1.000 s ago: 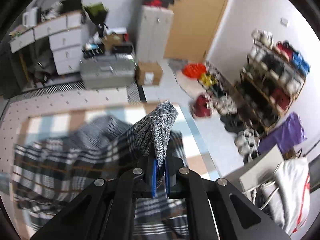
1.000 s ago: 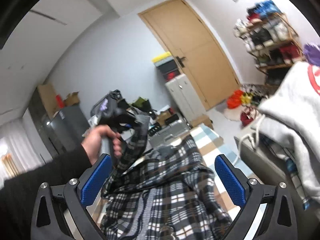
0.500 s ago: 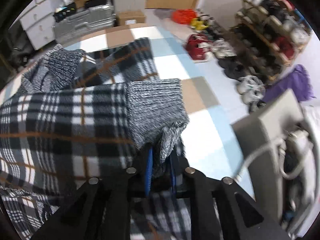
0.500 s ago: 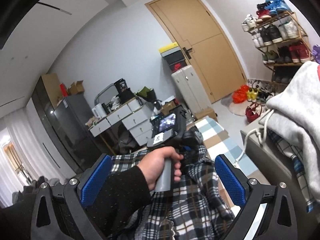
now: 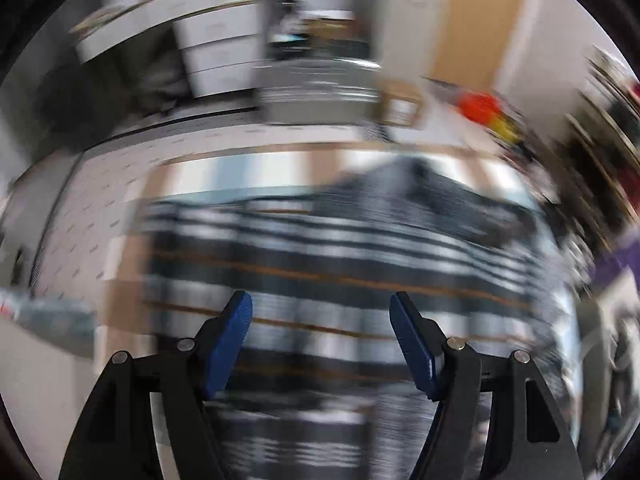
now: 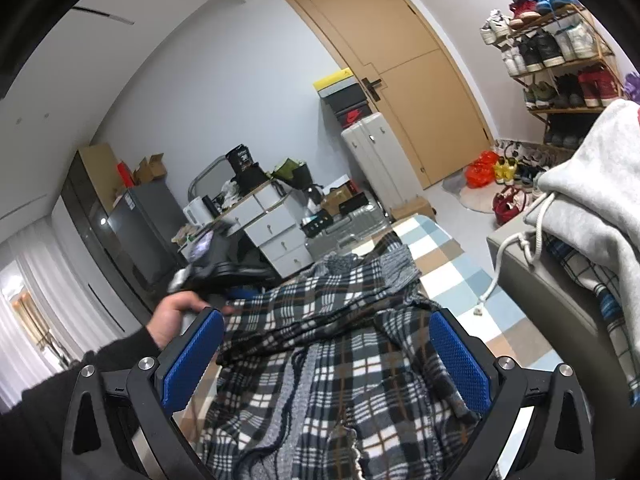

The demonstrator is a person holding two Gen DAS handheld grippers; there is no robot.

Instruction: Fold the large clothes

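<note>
The plaid garment [image 6: 332, 344], black, white and grey with thin orange lines and grey knit cuffs, lies rumpled and partly folded over a checked mat [image 6: 452, 264]. In the blurred left view it seems spread flat [image 5: 340, 264].

A lived-in home room: a tan wooden door [image 6: 404, 64], a wooden rack crowded with shoes [image 6: 556, 48], a white chest of drawers [image 6: 276, 232], a grey fridge [image 6: 140, 220], and a checked floor mat [image 6: 448, 260].
</note>
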